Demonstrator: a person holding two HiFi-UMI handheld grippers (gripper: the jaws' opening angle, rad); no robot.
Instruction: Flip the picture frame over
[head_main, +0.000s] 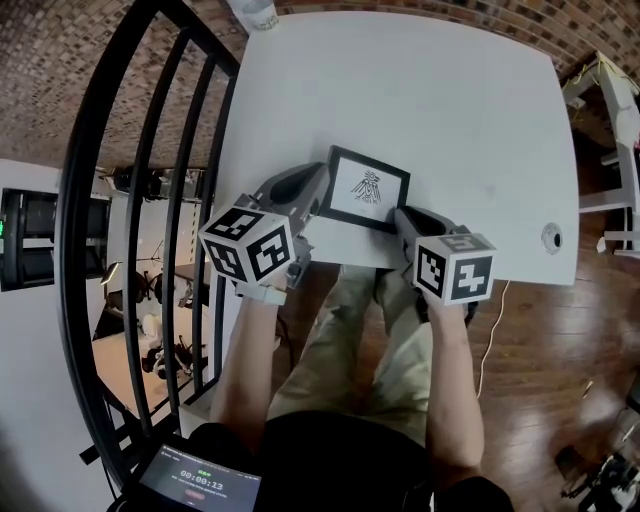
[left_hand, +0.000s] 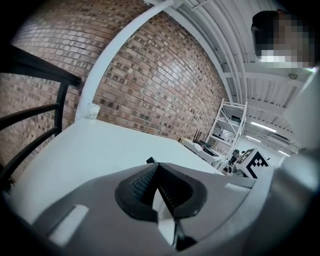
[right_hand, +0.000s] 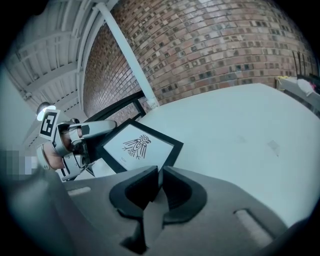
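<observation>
Rectangular black-rimmed picture frame (head_main: 365, 189) on smooth white table (head_main: 450, 100).

The person wears khaki trousers (head_main: 352, 330) and a dark top (head_main: 330, 450), and the forearms are bare. The left gripper (head_main: 322, 190) and the right gripper (head_main: 400, 213) are of the same make, each with a smooth, rounded body of grey plastic. Each one carries a white cube with black square markers, the left cube (head_main: 248, 248) and the right cube (head_main: 455, 265). The fingers (left_hand: 141, 182) are black, wedge-shaped, and have a fine ribbed face.
</observation>
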